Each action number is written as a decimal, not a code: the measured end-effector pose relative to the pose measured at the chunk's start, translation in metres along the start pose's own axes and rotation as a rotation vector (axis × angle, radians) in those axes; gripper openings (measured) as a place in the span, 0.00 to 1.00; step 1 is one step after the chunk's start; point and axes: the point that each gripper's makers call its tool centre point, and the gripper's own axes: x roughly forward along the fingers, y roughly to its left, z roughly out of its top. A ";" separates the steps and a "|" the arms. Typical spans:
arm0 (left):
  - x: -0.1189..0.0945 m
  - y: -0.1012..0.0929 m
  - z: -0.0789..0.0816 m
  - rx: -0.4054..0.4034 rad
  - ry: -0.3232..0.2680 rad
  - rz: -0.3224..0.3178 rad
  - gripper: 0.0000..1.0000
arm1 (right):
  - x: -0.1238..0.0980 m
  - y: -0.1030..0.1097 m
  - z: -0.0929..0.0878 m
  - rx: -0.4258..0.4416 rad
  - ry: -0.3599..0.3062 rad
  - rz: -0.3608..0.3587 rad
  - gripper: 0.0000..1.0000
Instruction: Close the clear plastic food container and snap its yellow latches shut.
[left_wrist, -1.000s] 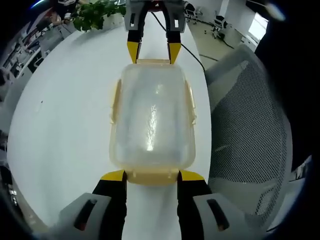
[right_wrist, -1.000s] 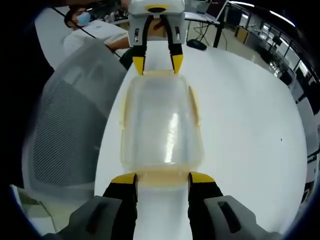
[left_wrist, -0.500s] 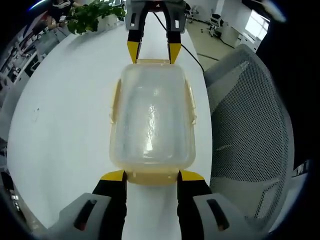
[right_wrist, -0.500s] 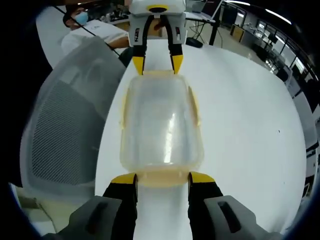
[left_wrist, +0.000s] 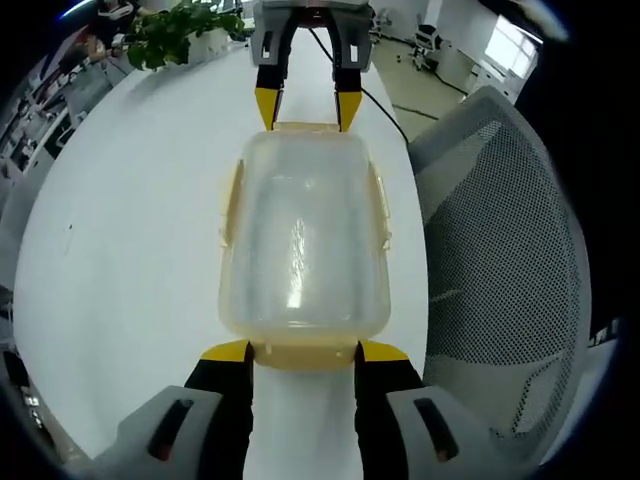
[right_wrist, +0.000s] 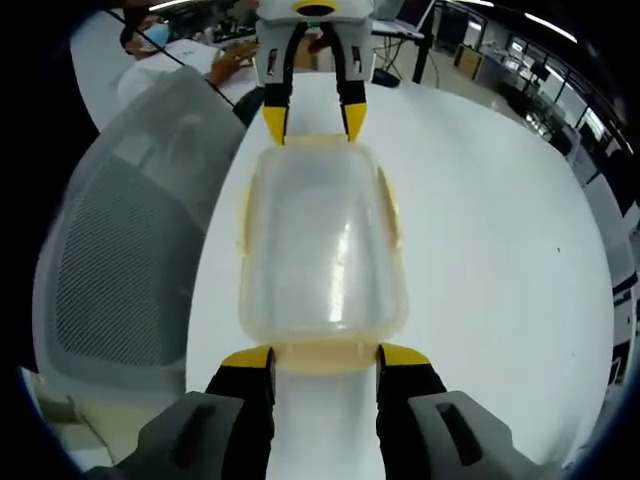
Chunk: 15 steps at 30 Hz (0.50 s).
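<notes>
Centrally, one clear container (left_wrist: 303, 245) with its lid on lies on the white table (left_wrist: 130, 240), four yellow latches at its sides. Two grippers meet its short ends: left gripper (left_wrist: 301, 352) and right gripper (right_wrist: 325, 358), each spread wide, tips touching an end latch. One mesh chair (left_wrist: 500, 250) stands beside the table.

white table (left_wrist: 130, 250) | grey mesh chair (left_wrist: 500, 260) | plant (left_wrist: 175, 28)

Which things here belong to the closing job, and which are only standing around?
For the job:
- clear container with its lid on
- yellow latches along its sides
- left tool at one short end
- right tool at the opposite end

Just around:
- white table
- mesh chair
- green plant
</notes>
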 end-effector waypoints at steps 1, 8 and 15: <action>0.001 0.000 0.000 0.004 0.002 0.005 0.38 | 0.000 0.000 0.000 -0.002 -0.005 -0.001 0.39; 0.002 0.001 0.001 0.027 -0.004 0.031 0.39 | 0.001 0.001 -0.002 0.002 -0.030 0.008 0.39; 0.003 0.000 0.001 0.004 -0.018 0.039 0.40 | 0.001 0.000 -0.003 -0.013 -0.041 0.007 0.39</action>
